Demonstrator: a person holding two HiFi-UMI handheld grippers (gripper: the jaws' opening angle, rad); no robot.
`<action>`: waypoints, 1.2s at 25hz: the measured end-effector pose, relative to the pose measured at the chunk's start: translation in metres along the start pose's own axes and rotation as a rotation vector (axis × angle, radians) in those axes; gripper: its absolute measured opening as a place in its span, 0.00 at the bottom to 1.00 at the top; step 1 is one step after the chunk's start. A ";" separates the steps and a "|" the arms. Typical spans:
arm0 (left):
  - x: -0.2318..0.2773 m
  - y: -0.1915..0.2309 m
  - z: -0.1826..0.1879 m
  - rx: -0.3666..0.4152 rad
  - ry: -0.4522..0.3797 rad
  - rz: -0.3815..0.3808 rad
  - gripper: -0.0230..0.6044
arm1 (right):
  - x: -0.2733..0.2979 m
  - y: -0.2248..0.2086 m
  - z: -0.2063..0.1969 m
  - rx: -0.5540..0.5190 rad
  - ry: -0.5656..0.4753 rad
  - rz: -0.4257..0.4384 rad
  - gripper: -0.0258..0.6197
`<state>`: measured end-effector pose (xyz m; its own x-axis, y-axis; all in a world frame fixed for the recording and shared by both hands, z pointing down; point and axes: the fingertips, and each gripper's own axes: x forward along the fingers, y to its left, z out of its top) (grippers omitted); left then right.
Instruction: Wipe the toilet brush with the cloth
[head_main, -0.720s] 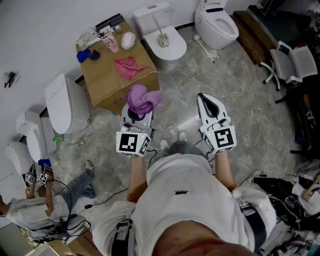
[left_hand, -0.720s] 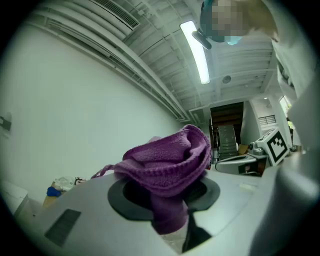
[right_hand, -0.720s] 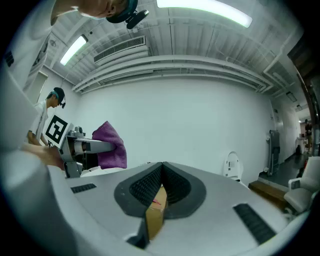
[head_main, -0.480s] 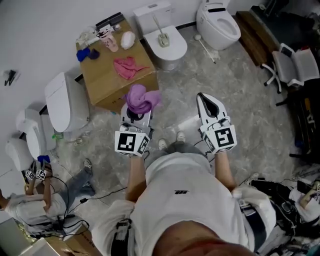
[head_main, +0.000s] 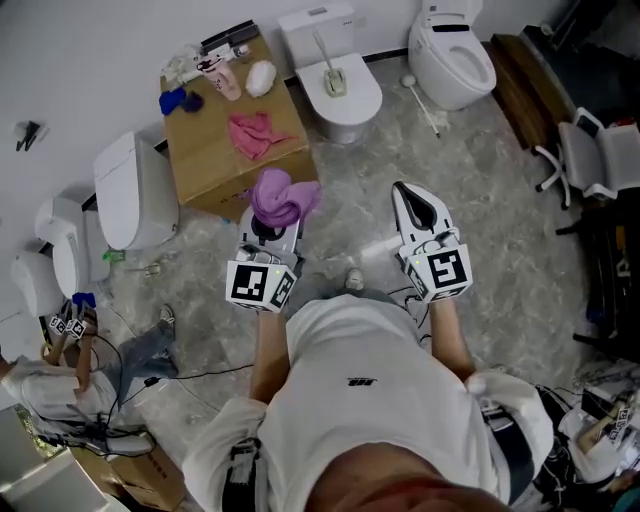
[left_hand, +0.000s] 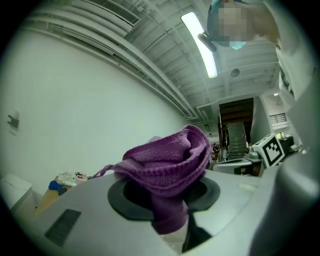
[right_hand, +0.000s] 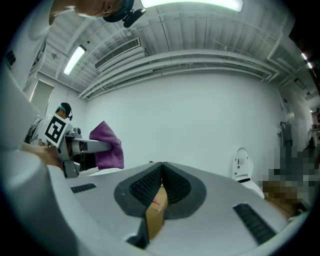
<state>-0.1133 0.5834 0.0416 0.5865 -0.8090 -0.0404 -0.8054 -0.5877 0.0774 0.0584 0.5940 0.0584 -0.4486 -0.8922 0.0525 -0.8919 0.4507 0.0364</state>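
My left claw (head_main: 272, 222) is clamped on the purple cloth (head_main: 283, 197). Its jaws stand partly apart, no wider than the wad between them. The pads press a narrow fold of the cloth, and the rest bunches up over the tips, with one thin corner trailing off to the left. Nothing else touches this claw. I hold it out level in front of me, above the floor (head_main: 480, 200), just short of the near edge of the cardboard box (head_main: 205, 160).

My right claw (head_main: 404, 192) is closed all the way, with its ribbed pads meeting along their length, and it holds nothing. It hangs level over the floor to the right of the left claw, well apart from it. Looking along its jaws, I see only a sliver of brown cardboard below the point where the pads meet. That cardboard is far beyond the claw, not in its grip.

The toilet brush (head_main: 328, 68) lies on the closed lid of the toilet (head_main: 358, 100) at the far side, just right of the box, with its handle running toward the tank. It is well apart from both claws, and the purple cloth is nowhere near it.

A pink cloth (head_main: 258, 133) lies crumpled on top of the box, with some small items at the box's far end. A long-handled tool (head_main: 424, 103) lies on the floor to the right of that toilet, but I cannot tell what it is.
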 end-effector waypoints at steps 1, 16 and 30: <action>0.004 0.000 -0.001 -0.001 0.002 0.001 0.27 | 0.003 -0.004 0.000 -0.001 0.000 0.003 0.03; 0.076 0.045 -0.014 -0.011 0.024 0.010 0.27 | 0.083 -0.042 -0.019 0.002 0.037 0.030 0.03; 0.173 0.150 -0.012 -0.043 0.036 -0.074 0.27 | 0.212 -0.072 -0.019 -0.003 0.095 -0.039 0.03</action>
<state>-0.1314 0.3551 0.0578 0.6475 -0.7620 -0.0122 -0.7557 -0.6440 0.1187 0.0283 0.3734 0.0857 -0.4062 -0.9022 0.1451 -0.9084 0.4159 0.0428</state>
